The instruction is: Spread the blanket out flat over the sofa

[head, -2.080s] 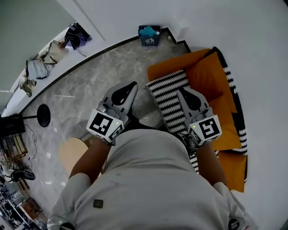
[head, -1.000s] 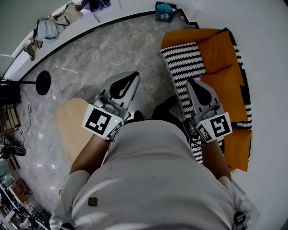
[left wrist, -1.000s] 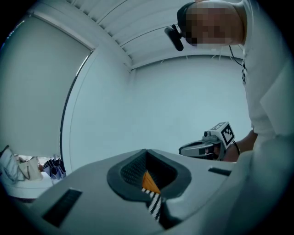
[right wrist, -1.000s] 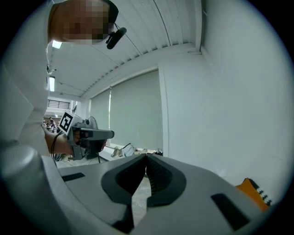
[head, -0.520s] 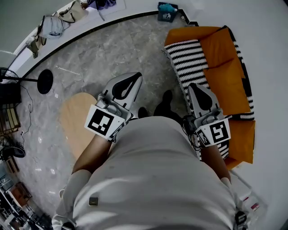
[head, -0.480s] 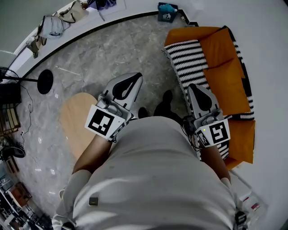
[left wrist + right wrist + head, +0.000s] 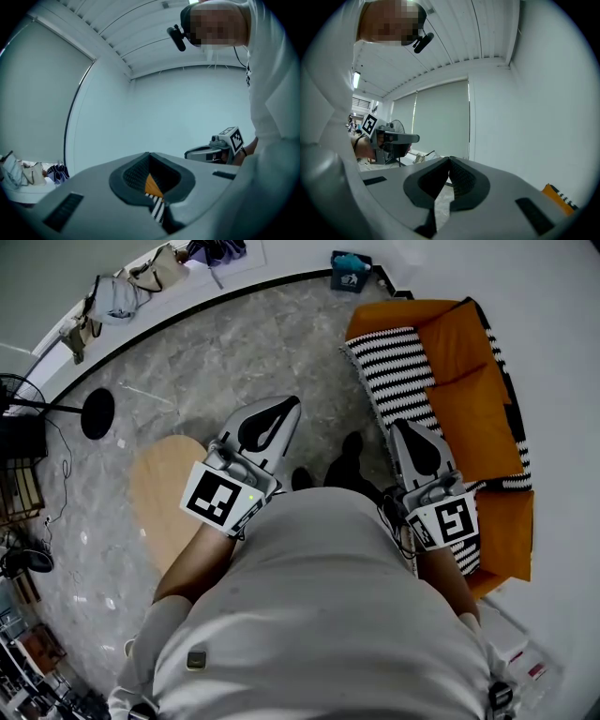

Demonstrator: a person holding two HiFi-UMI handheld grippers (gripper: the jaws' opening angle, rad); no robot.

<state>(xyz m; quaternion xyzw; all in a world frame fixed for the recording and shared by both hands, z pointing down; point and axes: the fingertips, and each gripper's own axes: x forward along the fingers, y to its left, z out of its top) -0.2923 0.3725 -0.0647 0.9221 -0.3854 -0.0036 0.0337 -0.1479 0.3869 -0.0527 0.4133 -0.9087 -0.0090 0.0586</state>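
Observation:
An orange sofa [image 7: 473,404] stands against the white wall at the upper right of the head view. The black-and-white striped blanket [image 7: 394,367] lies over its front part, and a striped band [image 7: 509,427] shows along its back. My left gripper [image 7: 286,405] hangs over the marble floor, left of the sofa, shut and empty. My right gripper [image 7: 406,427] is above the blanket's near edge, also shut with nothing in it. In the left gripper view the shut left gripper [image 7: 149,154] frames a sliver of the sofa [image 7: 151,186] and the blanket [image 7: 158,209]. The right gripper [image 7: 449,159] faces a window blind.
A round wooden stool [image 7: 161,507] stands left of my left arm. A black lamp base [image 7: 97,413] and bags [image 7: 141,273] lie along the far wall. A blue bin [image 7: 352,268] sits beside the sofa's far end. The person's feet [image 7: 349,454] are between the grippers.
The person has turned and shifted, so the sofa sits further right and up in the head view. Both grippers stay shut, empty and close to the body.

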